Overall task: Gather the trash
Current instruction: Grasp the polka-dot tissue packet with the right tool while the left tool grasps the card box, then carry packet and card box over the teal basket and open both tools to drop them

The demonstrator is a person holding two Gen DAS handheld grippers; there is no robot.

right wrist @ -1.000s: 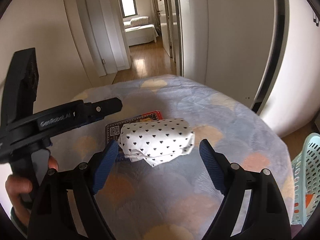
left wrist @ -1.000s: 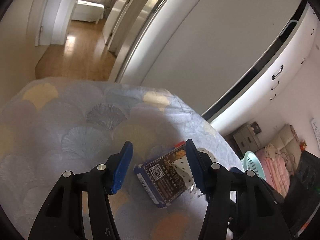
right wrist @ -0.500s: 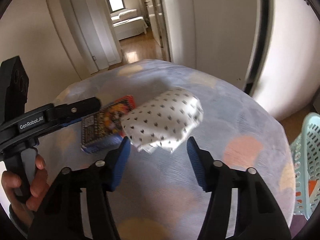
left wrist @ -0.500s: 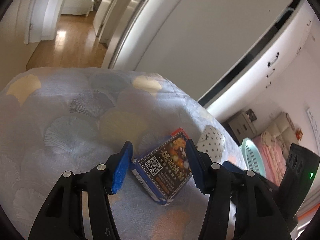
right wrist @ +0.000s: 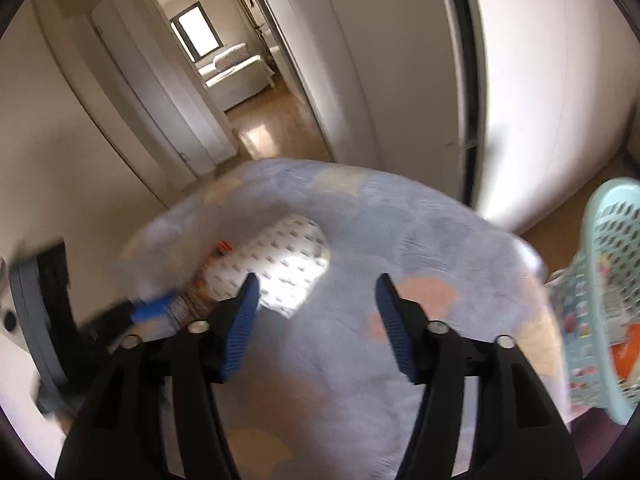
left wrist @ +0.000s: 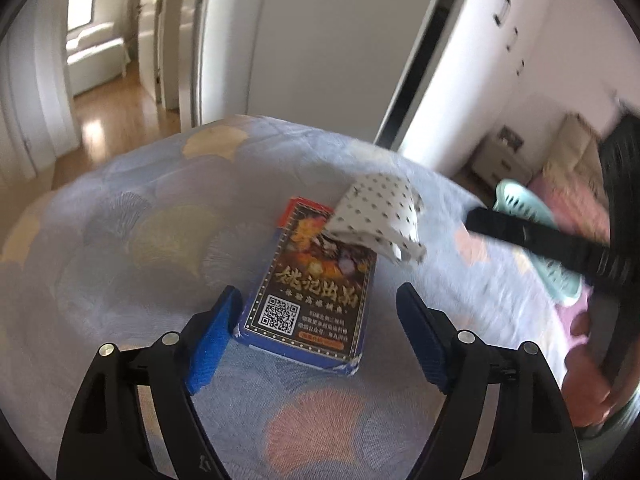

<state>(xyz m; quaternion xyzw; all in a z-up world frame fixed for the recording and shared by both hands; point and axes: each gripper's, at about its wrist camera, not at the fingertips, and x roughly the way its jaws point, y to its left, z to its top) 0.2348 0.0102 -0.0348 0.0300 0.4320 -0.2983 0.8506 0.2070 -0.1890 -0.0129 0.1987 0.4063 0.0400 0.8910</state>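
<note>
Collection barely begun: the printed box (left wrist: pixel 316 292) and spotted wrapper (left wrist: pixel 378 216) lie together mid-bed (left wrist: pixel 120 216), the wide left claw (left wrist: pixel 320 316) flanking the box, the wide, empty right claw (right wrist: pixel 316 316) beside the wrapper, basket (right wrist: pixel 608 280) off the bed's right edge.

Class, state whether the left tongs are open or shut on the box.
Open. The left tongs straddle the box's near end; the right pad stands clear of it, and the box lies flat on the bed.
</note>
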